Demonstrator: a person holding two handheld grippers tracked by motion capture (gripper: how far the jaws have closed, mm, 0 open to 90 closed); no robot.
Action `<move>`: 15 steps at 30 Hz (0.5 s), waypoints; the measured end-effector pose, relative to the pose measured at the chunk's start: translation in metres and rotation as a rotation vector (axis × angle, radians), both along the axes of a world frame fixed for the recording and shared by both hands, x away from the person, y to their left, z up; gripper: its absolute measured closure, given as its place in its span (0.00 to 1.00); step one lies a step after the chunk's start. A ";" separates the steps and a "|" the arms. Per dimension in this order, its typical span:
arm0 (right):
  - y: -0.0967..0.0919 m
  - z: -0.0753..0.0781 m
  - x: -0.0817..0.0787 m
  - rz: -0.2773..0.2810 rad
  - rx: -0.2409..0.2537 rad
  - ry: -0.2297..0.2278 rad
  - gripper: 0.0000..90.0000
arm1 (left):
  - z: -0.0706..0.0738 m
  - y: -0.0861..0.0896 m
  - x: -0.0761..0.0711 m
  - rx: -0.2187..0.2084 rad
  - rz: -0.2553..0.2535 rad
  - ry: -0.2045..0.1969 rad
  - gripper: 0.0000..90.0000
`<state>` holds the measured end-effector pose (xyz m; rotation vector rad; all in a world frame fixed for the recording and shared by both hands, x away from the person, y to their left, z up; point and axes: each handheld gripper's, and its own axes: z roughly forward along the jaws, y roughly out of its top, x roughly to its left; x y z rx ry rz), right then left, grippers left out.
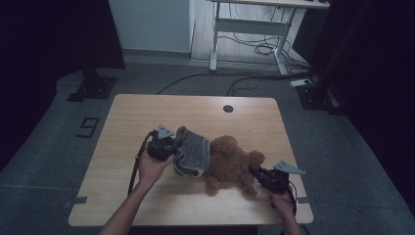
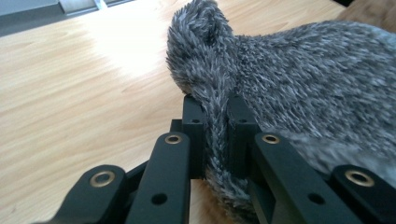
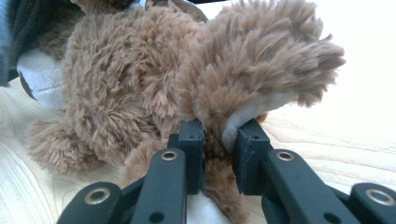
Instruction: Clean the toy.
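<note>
A brown plush teddy bear (image 1: 230,164) lies on its side on the wooden table (image 1: 147,112), with a fuzzy grey knit hat (image 1: 193,152) over its head. My left gripper (image 1: 172,148) is at the hat's left edge, shut on a fold of the grey hat (image 2: 299,79), which is pinched between the black pads (image 2: 192,126). My right gripper (image 1: 254,172) is at the bear's right side, shut on one furry leg of the bear (image 3: 261,65), brown fur squeezed between its fingers (image 3: 191,140).
A round cable hole (image 1: 228,108) sits near the table's far edge. Beyond the table stand a white desk frame (image 1: 244,29) with cables on the floor and dark stand bases (image 1: 90,88) at both sides. Bare tabletop lies to the left and far side.
</note>
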<state>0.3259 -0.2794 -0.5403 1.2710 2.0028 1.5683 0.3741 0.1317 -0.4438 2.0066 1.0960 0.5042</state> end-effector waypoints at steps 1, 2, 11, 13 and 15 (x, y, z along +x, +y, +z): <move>0.000 0.000 0.000 0.000 0.001 0.002 0.84 | -0.004 0.001 -0.001 0.001 0.001 0.002 0.90; 0.000 0.000 0.000 0.001 0.002 0.003 0.84 | -0.008 0.003 -0.002 0.002 0.004 0.005 0.90; -0.001 -0.001 -0.001 0.005 0.009 0.006 0.84 | -0.052 0.014 0.000 0.024 0.042 0.091 0.90; -0.001 -0.001 0.000 0.006 0.012 0.010 0.84 | -0.063 0.014 -0.001 0.033 0.042 0.114 0.90; -0.001 -0.002 0.000 0.005 0.013 0.012 0.84 | -0.069 0.014 -0.001 0.033 0.038 0.134 0.90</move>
